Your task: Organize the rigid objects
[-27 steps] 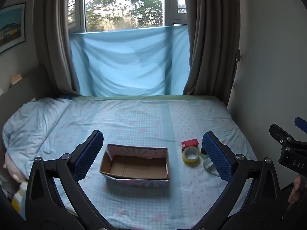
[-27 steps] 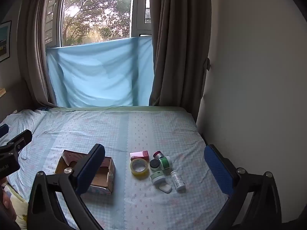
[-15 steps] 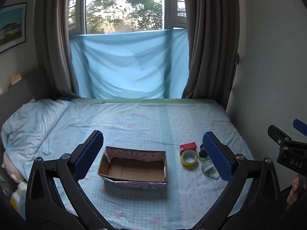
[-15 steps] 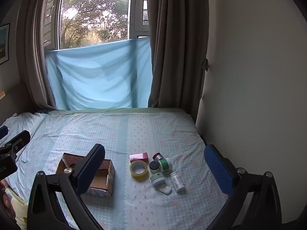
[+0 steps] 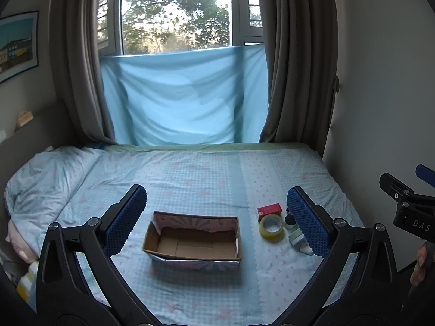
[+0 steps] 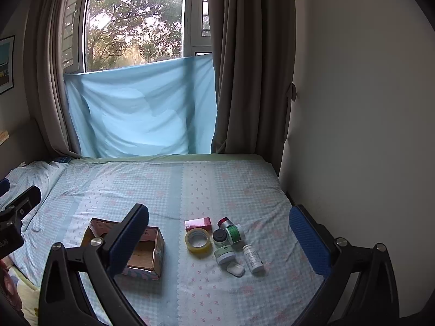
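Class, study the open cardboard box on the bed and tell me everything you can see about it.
The open-topped rectangular cardboard box has a plain brown inside and pink and pale-blue patterned paper on its outer walls. Its top edges look roughly torn. It appears empty: only the bare floor shows in the left wrist view. It sits flat and upright on the blue checked bedsheet, apart from the yellowish roll of clear tape to its right. Nothing but the sheet touches it.
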### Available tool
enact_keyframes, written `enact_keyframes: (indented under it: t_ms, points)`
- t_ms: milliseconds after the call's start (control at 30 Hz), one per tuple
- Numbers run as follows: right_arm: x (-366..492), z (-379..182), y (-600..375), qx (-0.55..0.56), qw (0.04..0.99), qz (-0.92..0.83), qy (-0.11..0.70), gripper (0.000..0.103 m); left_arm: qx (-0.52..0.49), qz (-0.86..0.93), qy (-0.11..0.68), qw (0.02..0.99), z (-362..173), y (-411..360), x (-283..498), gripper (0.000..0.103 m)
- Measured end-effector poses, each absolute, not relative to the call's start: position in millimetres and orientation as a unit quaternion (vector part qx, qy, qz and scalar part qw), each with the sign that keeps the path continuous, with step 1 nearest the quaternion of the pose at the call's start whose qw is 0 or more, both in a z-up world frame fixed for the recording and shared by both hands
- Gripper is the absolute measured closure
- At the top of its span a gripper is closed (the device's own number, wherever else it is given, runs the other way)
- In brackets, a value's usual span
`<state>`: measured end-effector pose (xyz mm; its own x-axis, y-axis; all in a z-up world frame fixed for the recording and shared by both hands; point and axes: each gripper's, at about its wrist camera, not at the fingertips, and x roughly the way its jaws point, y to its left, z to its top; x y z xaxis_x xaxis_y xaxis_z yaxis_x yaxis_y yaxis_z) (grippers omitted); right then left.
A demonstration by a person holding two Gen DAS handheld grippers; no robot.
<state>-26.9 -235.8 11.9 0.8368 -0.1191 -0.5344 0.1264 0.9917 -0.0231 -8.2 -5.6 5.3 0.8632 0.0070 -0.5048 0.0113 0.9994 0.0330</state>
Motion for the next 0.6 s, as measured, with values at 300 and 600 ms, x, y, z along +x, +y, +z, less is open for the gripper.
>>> enact_keyframes:
  t_ms: [300, 600]
  points:
    - [-25.3, 10.7, -240.2, 0.004, 0.96, -0.06, 0.274, 0.0, 0.01, -0.009, 0.269, 0.963, 5.6, -3.7, -6.0, 0.0]
    - [-25.5, 11.3, -240.6, 0.003, 0.961, -0.057, 0.271, 0.0, 0.01, -0.012, 0.268, 0.963, 6.1, -3.7, -6.5, 0.0]
